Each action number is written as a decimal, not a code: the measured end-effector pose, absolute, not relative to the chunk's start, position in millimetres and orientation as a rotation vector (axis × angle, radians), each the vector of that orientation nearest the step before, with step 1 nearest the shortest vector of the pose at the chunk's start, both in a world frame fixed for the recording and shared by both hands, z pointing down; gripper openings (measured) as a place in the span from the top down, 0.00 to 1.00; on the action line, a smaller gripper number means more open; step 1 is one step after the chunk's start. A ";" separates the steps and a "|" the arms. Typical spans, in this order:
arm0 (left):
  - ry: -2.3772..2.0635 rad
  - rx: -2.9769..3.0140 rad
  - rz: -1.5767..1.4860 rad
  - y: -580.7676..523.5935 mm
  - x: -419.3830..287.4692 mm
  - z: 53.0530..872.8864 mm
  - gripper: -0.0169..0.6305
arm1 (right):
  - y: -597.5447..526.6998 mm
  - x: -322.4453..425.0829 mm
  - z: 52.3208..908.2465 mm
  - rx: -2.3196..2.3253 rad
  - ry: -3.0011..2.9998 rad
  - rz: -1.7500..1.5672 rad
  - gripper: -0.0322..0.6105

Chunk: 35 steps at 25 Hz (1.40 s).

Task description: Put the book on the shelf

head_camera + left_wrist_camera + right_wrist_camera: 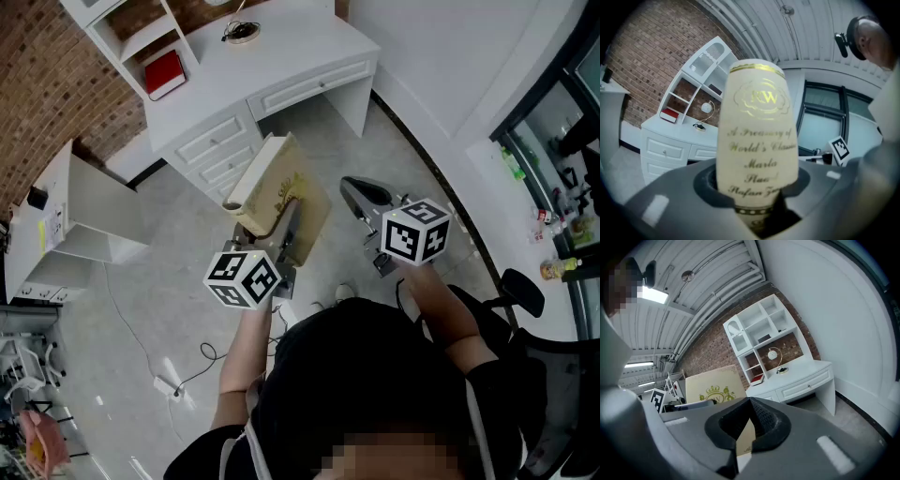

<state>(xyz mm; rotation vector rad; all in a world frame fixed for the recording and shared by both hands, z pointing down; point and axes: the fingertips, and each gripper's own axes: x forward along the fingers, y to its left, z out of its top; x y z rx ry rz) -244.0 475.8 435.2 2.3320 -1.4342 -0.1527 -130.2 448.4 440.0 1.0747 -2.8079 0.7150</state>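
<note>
Head view: the left gripper (286, 223) holds the book (267, 183), and the right gripper (361, 199) is beside it. Left gripper view: the jaws squeeze the book's spine, which stands up between them. Right gripper view: the jaws are together and empty, with the book off to their left.

Study: white desk (302, 49) and shelf (148, 39)

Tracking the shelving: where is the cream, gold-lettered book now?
The cream, gold-lettered book is clamped in the left gripper, mid-frame in the head view, before the white desk, left of the right gripper.
</note>
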 end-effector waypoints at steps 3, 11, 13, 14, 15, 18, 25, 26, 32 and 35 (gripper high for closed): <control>-1.420 2.320 -0.182 473.7 -241.3 436.0 0.65 | 445.1 -129.0 441.0 1.075 -2.814 0.711 0.95; -1.428 2.300 -0.172 465.7 -236.1 442.2 0.65 | 431.5 -117.8 443.9 1.130 -2.807 0.735 0.95; -1.431 2.292 -0.173 462.1 -233.4 443.2 0.65 | 427.5 -113.8 445.1 1.130 -2.806 0.756 0.96; -1.433 2.288 -0.173 460.0 -231.4 443.9 0.65 | 425.6 -112.0 446.2 1.122 -2.805 0.762 0.95; -1.436 2.285 -0.172 457.4 -229.1 444.7 0.65 | 423.3 -110.2 447.3 1.112 -2.804 0.763 0.95; -1.443 2.280 -0.165 447.7 -219.2 446.2 0.65 | 414.2 -102.1 449.8 1.102 -2.799 0.760 0.95; -1.461 2.266 -0.178 422.2 -204.9 445.0 0.65 | 387.2 -85.7 452.2 1.104 -2.794 0.764 0.95; -1.459 2.259 -0.190 418.0 -202.7 444.2 0.65 | 382.8 -84.1 452.9 1.109 -2.787 0.762 0.95; -1.451 2.241 -0.177 399.6 -198.2 447.5 0.65 | 365.7 -92.3 456.3 1.075 -2.783 0.760 0.95; -1.444 2.233 -0.174 386.5 -196.8 451.0 0.65 | 352.4 -90.0 457.3 1.085 -2.776 0.752 0.95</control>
